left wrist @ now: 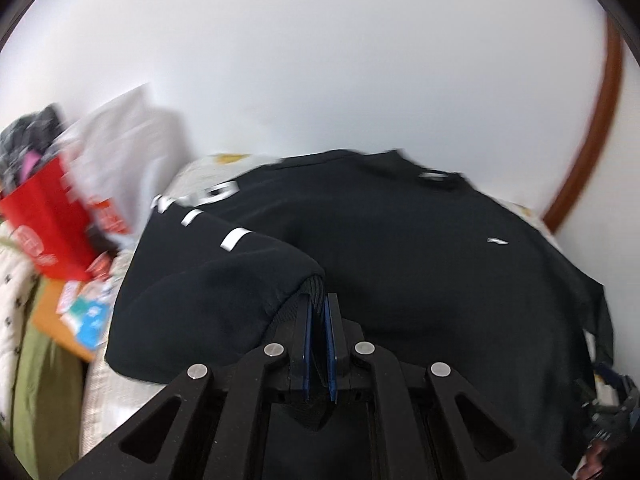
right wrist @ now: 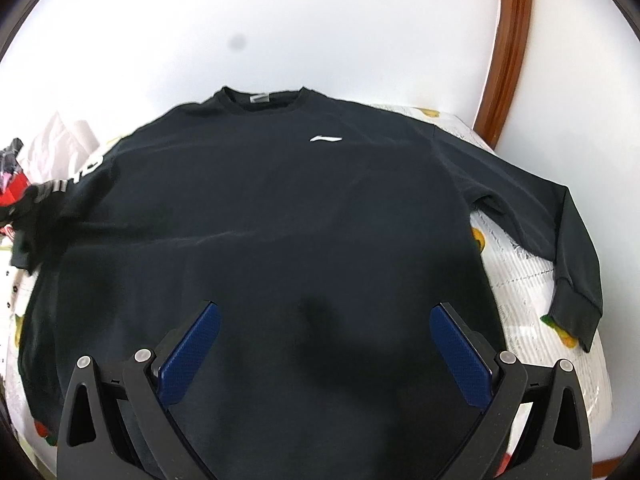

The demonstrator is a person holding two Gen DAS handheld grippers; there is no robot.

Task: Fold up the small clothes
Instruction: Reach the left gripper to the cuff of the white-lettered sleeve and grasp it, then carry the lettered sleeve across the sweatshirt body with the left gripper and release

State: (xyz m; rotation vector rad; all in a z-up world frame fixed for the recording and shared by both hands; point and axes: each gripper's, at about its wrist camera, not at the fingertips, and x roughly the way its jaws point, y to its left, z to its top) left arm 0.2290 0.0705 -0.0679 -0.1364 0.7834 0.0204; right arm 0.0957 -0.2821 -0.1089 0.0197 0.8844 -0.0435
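Left wrist view, nearest item: left gripper [left wrist: 319, 312], blue pads pressed together on the ribbed cuff [left wrist: 314, 286] of the sweatshirt's lettered sleeve [left wrist: 224, 268]; the sleeve is lifted and arched over the garment's body, its fold not yet laid down.

Right wrist view, nearest item: right gripper [right wrist: 325, 320], fingers spread wide, holding nothing, hovering above the hem half of the black sweatshirt [right wrist: 280, 216].

Sweatshirt: lies front up and spread flat across the patterned bedcover [right wrist: 520, 272], hem toward the near edge, collar [right wrist: 262, 98] toward the far edge by the white wall [right wrist: 320, 20]. White chest logo [right wrist: 326, 139] uppermost.

Plain sleeve [right wrist: 560, 232]: stretched out toward the bedcover's right edge, cuff near the near right corner, unfolded.

Far left edge: red bag [left wrist: 48, 216], white bag [left wrist: 120, 148], loose packets, blurred.

Progress, judged: early. Garment spread; first sleeve fold under way; second sleeve and body folds remain.
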